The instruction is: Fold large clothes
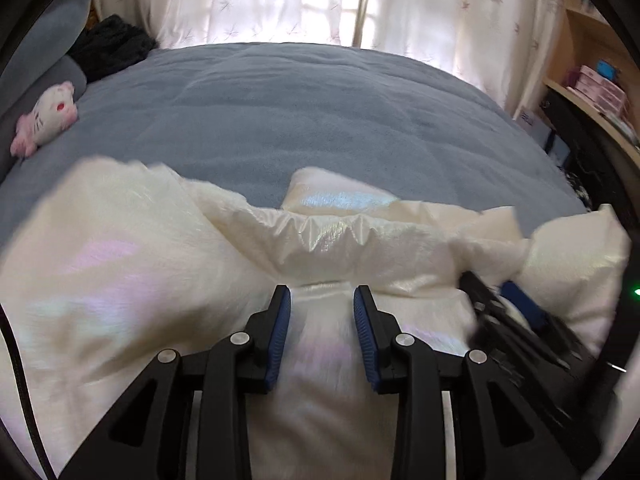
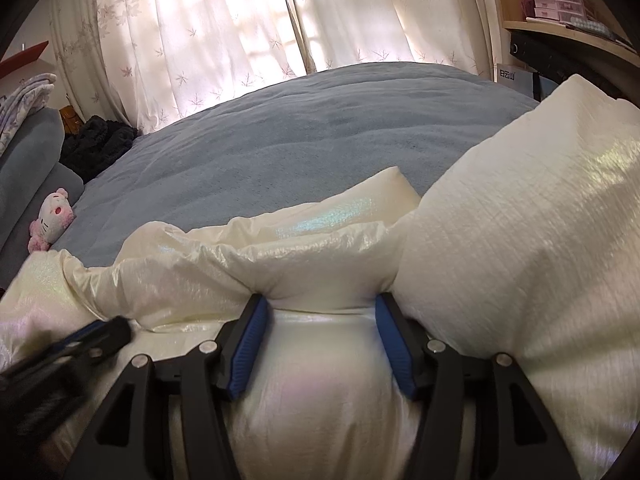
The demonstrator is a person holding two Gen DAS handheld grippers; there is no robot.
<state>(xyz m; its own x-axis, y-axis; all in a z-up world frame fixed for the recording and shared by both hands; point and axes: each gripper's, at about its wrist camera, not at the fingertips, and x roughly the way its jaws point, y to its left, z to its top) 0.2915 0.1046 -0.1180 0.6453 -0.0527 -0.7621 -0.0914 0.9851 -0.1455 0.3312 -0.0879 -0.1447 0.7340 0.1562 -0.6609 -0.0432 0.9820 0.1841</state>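
A puffy white coat [image 1: 160, 272] lies bunched on the near side of a big blue bed [image 1: 280, 112]. The coat is shiny, with soft rainbow gleams on it.

In the left wrist view, the left claw [image 1: 322, 304] points down at the coat. Its blue pads [image 1: 280, 332] stand a little apart, and a bulge of coat sits between them. The pads look close to the cloth, but the cloth there is blurred, so I cannot tell if they pinch it. At 4 o'clock the right claw [image 1: 508, 304] shows as a dark blur low on the coat.

In the right wrist view, the right claw [image 2: 320, 308] has a fat roll of coat [image 2: 320, 272] between its pads [image 2: 250, 344]. The cloth bulges at both tips and gathers into creases there, so the claw is pinching the coat. A big puffy part of the coat stands up at 3 o'clock. The left claw [image 2: 80, 340] is a dark blur at 8 o'clock.

A small pink and white toy [image 1: 44, 120] lies at 10 o'clock at the bed's edge. A dark heap of cloth [image 1: 112, 48] sits at 11 o'clock. Curtains [image 1: 260, 0] with leaf prints hang at 12 o'clock, bright with light. Shelves [image 2: 560, 4] with small boxes are at 2 o'clock.
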